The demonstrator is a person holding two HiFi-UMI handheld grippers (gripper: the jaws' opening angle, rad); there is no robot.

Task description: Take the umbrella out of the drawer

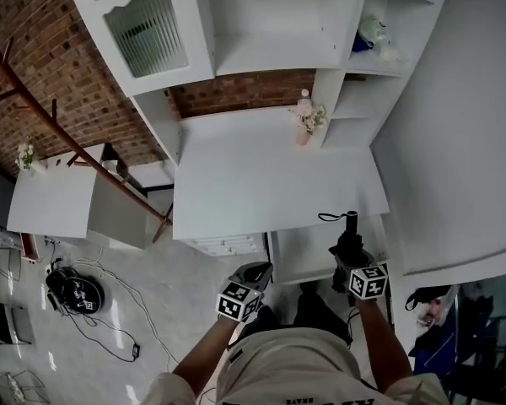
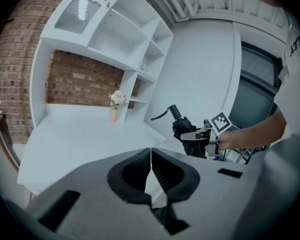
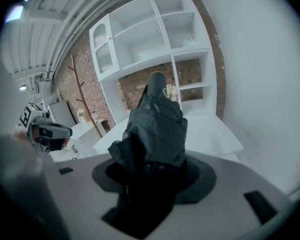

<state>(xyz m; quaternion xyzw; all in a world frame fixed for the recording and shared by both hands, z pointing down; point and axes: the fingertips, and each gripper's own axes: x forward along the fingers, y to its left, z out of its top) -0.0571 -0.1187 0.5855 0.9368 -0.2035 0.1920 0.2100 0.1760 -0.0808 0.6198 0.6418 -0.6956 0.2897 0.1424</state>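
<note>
A black folded umbrella (image 1: 347, 241) stands up with its handle (image 1: 351, 218) topmost, and my right gripper (image 1: 349, 256) is shut on its bunched fabric. It hangs above the open white drawer (image 1: 308, 258) under the desk's (image 1: 261, 175) front edge. In the right gripper view the umbrella (image 3: 155, 126) fills the space between the jaws. My left gripper (image 1: 255, 272) is to the left of the drawer, in front of the desk, shut with nothing in it. In the left gripper view its pads (image 2: 162, 171) meet, and the umbrella (image 2: 186, 134) shows beyond them.
A small vase of pink flowers (image 1: 304, 121) stands at the back of the desk under white shelves (image 1: 270, 24). A wooden coat rack (image 1: 67, 133) and a low white table (image 1: 51, 201) are to the left. Cables and a black device (image 1: 72, 292) lie on the floor.
</note>
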